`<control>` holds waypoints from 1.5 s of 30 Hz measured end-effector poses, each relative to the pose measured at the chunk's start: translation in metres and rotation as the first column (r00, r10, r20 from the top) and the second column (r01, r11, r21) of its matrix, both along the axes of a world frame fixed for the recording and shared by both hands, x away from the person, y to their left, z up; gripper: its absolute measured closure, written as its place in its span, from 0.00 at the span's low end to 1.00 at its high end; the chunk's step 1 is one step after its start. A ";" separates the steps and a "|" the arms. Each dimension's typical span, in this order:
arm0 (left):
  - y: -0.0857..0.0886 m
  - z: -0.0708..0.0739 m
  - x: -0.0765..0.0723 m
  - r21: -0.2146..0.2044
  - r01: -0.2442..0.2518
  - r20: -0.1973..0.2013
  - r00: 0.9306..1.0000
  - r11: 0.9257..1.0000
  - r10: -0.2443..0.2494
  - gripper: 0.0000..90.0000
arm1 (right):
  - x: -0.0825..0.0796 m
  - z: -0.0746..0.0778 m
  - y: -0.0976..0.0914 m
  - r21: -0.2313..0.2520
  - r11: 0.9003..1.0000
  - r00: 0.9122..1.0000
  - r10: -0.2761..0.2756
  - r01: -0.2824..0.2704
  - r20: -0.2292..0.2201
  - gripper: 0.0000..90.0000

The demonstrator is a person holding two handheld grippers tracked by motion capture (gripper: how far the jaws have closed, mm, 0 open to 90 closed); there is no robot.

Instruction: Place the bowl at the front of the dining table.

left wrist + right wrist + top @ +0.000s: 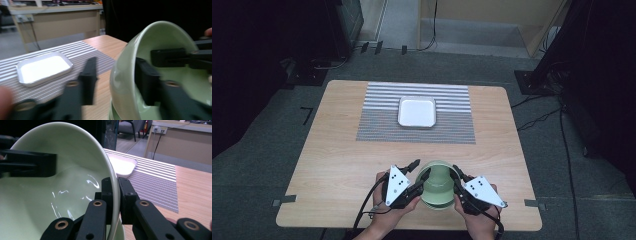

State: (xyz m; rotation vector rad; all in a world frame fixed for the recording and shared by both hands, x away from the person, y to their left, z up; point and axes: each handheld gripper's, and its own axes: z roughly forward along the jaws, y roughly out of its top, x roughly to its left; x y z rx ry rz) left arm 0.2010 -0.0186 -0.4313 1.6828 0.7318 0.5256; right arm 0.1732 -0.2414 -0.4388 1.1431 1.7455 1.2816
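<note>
A pale green bowl (437, 187) is held tilted on edge above the table's near edge, between my two grippers. My right gripper (456, 172) is shut on its right rim; in the right gripper view the jaws (115, 182) pinch the bowl's wall (75, 157) from both sides. My left gripper (422, 168) is open astride the left rim. In the left gripper view (116, 72) one jaw stands inside the bowl (162, 35) and the other hangs clear outside it. A second green rim (123, 230) shows just beneath the bowl.
A white rectangular tray (417, 111) lies on a grey striped mat (452, 130) at the table's far middle. Bare wood lies between the mat and the bowl. Dark equipment and cables surround the table on the floor.
</note>
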 end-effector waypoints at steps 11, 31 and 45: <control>0.025 0.006 -0.001 0.011 0.087 -0.080 0.993 0.996 -0.086 0.01 | 0.005 0.000 -0.002 -0.004 1.000 1.000 0.006 -0.006 -0.009 0.94; 0.114 -0.022 0.021 0.075 -0.163 -0.115 0.978 0.984 0.171 0.01 | 0.011 0.000 -0.010 0.031 1.000 1.000 -0.001 0.001 -0.021 0.94; 0.162 -0.061 0.043 0.272 -0.349 -0.177 0.898 0.897 0.403 0.01 | 0.014 0.007 -0.017 0.049 0.999 1.000 -0.008 0.009 -0.010 0.94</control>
